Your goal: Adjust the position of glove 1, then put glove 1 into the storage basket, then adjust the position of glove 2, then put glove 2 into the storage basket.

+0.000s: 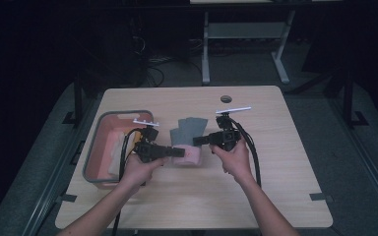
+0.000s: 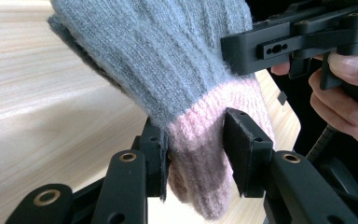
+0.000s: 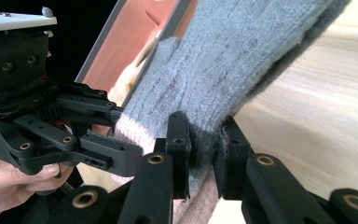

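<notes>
Left hand-held gripper (image 1: 177,152) pinching the pink cuff of the glove (image 1: 189,135), pads (image 2: 247,154) pressed into the knit from both sides in the left gripper view. Pointing level toward the right, gripped from behind by the left hand (image 1: 140,169), forearm coming up from the lower edge of the high view and angling slightly right.

Right hand-held gripper (image 1: 202,140) pinching the same glove where grey knit meets the cuff, jaws nearly together with the fabric bunched between them in the right gripper view. Pointing level toward the left, facing the other gripper jaw to jaw, held by the right hand (image 1: 234,160) with fingers wrapped round the handle, forearm slanting in from the lower right.

Glove: grey with pink cuff, stretched between both grippers, grey fingers spreading away from the person; whether resting on the surface (image 1: 275,172) or lifted just off it, cannot tell.

Just left of the glove, behind the left gripper, a grey-rimmed pink bin (image 1: 106,142) holding pale cloth. Beyond the glove, near the far edge of the surface, a round cable hole (image 1: 226,99).
</notes>
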The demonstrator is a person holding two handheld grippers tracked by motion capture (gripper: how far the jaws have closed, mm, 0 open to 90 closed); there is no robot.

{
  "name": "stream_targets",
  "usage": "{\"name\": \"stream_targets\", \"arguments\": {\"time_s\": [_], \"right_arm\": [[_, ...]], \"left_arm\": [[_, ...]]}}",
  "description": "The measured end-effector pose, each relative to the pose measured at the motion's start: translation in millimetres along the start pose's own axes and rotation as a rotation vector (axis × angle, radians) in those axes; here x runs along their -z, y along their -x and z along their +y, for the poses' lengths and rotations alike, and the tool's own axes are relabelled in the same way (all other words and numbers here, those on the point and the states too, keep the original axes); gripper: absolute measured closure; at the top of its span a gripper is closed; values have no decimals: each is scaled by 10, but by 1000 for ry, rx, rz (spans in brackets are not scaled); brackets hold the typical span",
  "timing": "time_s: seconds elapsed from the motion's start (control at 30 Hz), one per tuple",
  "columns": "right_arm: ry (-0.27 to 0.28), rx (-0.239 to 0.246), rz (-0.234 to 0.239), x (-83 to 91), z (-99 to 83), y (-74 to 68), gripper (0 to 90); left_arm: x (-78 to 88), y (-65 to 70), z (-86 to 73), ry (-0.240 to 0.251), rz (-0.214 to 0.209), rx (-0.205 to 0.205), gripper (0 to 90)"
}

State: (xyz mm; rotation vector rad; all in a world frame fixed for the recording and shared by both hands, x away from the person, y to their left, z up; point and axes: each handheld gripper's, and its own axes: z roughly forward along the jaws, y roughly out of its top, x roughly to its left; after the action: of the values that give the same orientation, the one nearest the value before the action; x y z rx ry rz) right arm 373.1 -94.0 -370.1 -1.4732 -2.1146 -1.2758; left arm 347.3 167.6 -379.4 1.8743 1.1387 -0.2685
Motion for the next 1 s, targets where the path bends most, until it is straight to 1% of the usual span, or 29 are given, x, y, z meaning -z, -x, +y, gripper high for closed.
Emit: {"name": "stream_targets", "arguments": {"time_s": [0.1,0.27,0.47,0.5,0.57,0.63,0.67,0.87,0.93,1.0], "right_arm": [[-1,7,4,-29,22,-38,775],[-6,15,7,-75,45,-87,775],[-9,23,12,-107,79,-140,775],[-11,29,10,-111,92,-152,775],[-11,28,11,-118,112,-169,775],[-7,29,17,-124,136,-185,775],[-4,29,23,-125,151,-197,775],[-4,44,24,-134,212,-245,775],[-6,43,24,-148,224,-254,775],[-9,41,27,-165,234,-266,775]], "left_arm": [[43,-8,-6,8,2,6,615],[107,-26,-11,9,11,2,615],[169,-36,-8,21,16,8,615],[177,-42,-4,25,17,1,615],[215,-43,8,32,15,10,615],[236,-42,18,39,12,5,615],[274,-10,39,46,24,0,615],[341,-21,73,49,22,1,615],[361,-35,72,47,24,-3,615],[383,-44,69,49,27,2,615]]}}
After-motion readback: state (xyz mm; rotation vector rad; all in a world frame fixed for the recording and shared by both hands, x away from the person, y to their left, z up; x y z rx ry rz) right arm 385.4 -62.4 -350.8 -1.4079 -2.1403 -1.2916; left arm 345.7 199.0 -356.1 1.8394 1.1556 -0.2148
